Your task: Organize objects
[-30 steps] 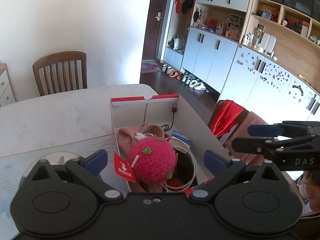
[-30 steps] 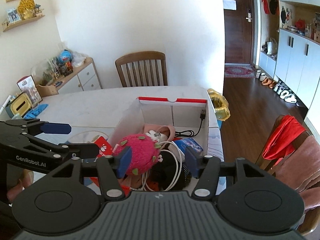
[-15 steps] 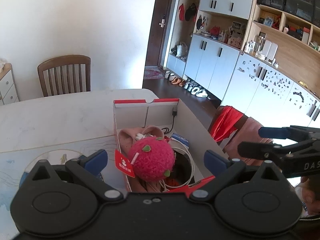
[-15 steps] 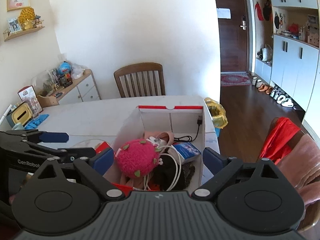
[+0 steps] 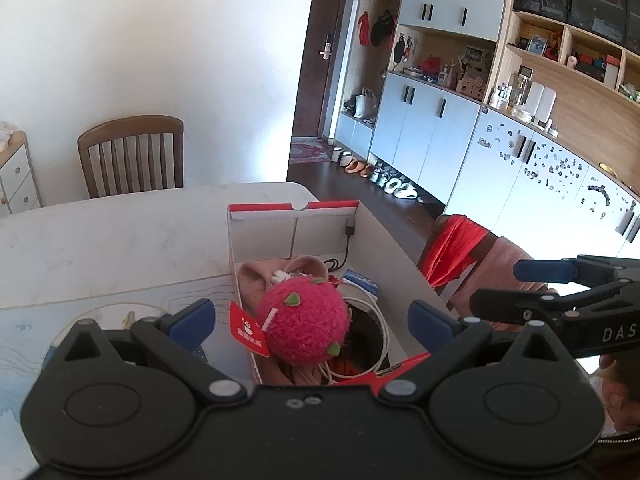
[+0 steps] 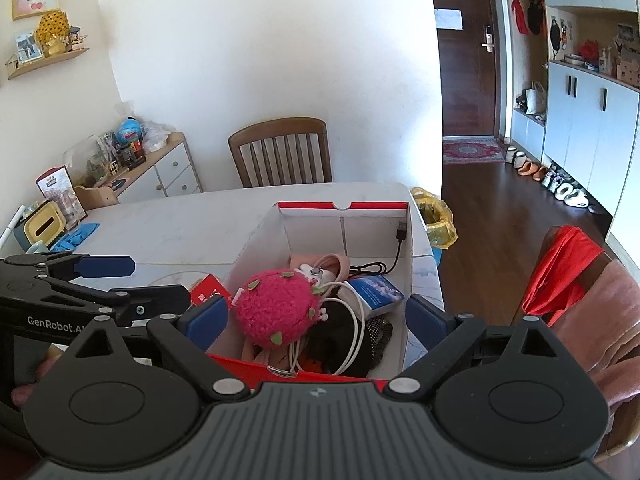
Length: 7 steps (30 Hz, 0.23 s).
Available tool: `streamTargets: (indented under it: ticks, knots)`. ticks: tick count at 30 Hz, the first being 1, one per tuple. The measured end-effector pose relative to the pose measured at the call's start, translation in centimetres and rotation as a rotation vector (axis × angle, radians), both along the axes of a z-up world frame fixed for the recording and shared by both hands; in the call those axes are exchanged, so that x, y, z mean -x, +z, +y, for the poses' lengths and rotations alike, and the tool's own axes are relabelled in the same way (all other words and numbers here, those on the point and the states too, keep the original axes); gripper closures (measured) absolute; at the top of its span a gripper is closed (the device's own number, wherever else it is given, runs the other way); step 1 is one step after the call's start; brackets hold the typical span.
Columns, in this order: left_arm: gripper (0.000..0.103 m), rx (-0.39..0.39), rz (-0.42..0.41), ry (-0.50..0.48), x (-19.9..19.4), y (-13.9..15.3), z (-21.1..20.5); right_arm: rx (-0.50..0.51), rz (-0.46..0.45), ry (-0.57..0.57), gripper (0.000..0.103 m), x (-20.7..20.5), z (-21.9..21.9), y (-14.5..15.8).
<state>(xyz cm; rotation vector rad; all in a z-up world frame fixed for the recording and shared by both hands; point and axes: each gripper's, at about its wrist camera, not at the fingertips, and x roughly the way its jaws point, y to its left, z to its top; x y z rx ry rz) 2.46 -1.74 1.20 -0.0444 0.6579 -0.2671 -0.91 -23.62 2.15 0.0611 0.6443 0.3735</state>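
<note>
White table, open box, pink plush, cables

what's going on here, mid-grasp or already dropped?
Already dropped, it looks like. A person holds both grippers over a red-edged cardboard box on the table. The right gripper has just been opening and now stands wide with nothing between its fingers. The left gripper is open and empty too. The pink plush ball lies in the box on top of cables and a pink cloth.
</note>
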Motion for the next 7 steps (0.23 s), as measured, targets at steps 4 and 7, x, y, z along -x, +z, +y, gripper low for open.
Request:
streamTargets:
  ticks: [4,7]
  knots:
    - [0.001,-0.004,-0.001,-0.007,-0.05,-0.07,-0.04,0.001,0.005,-0.007,0.007,-0.01,-0.17,-0.01]
    - [0.001,-0.006,-0.001,-0.012,-0.09,-0.11,0.01,0.001,0.006,-0.011,0.007,-0.01,-0.28,-0.01]
